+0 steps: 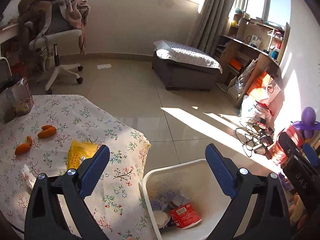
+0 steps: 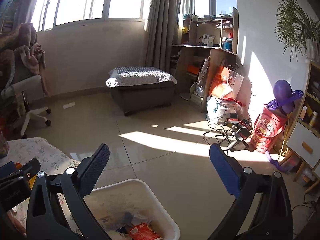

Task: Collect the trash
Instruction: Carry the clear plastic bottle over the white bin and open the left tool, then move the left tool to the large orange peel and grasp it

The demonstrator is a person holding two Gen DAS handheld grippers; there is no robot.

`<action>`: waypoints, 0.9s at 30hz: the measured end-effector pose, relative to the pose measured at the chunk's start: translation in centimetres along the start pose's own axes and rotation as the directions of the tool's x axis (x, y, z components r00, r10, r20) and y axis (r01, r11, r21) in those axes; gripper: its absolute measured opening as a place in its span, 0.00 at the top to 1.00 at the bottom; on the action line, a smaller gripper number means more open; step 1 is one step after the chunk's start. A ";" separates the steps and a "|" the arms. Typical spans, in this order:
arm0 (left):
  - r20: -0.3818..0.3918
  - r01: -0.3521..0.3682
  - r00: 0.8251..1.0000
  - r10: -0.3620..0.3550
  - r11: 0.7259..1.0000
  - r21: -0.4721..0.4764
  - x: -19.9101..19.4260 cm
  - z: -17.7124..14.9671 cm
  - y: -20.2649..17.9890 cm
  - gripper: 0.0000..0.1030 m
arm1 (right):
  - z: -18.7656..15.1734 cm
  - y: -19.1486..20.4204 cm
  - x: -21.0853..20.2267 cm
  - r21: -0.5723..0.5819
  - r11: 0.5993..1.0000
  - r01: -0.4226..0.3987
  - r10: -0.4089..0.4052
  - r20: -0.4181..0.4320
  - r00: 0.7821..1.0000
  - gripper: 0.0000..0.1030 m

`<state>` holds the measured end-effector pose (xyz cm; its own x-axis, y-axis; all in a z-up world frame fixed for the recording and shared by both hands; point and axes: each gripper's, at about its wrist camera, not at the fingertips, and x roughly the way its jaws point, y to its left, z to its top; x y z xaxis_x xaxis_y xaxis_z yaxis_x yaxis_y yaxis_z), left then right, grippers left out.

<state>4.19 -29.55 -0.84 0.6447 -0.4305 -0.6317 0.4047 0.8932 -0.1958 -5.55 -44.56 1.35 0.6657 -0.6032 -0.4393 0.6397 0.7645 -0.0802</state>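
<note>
Both grippers empty above the bin, trash waiting on the table.

Left gripper (image 1: 158, 160) and right gripper (image 2: 160, 157) spread apart, holding nothing; white bin (image 1: 172, 169) set just beside the table (image 1: 120, 180) for short drops; yellow wrapper (image 1: 80, 153), orange peels (image 1: 47, 131), crumpled tissue (image 1: 28, 175) left of bin.

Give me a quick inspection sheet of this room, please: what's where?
Surface: table under floral cloth.
Job's things: white bin beside the table, red packet inside; yellow wrapper, orange peels, crumpled tissue on the cloth.
Clutter: foil bag at the table's far edge.
Grippers: left gripper and right gripper open, empty.
Cables: tangle on the sunlit floor.
Surroundings: ottoman, office chair, shelf.
</note>
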 end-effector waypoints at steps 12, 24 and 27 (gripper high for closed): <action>0.021 -0.119 0.992 0.121 0.991 -0.060 -2.8 0.6 7.2 0.09 | 0.2 7.7 -1.6 -0.091 0.988 -0.122 0.121 -0.019 0.992 0.07; -0.004 -0.241 0.970 0.243 0.957 -0.162 -5.3 0.2 16.0 0.09 | -0.3 15.5 -3.4 -0.163 0.955 -0.249 0.245 -0.045 0.969 0.07; -0.011 -0.270 0.962 0.272 0.944 -0.188 -5.8 -0.1 18.0 0.09 | -0.5 17.4 -3.8 -0.166 0.946 -0.278 0.272 -0.056 0.961 0.07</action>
<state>7.70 -10.92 -0.74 0.7233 -0.1694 -0.6694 0.0866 0.9840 -0.1555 2.89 -28.83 1.14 0.7921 -0.3586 -0.4940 0.3565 0.9287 -0.1025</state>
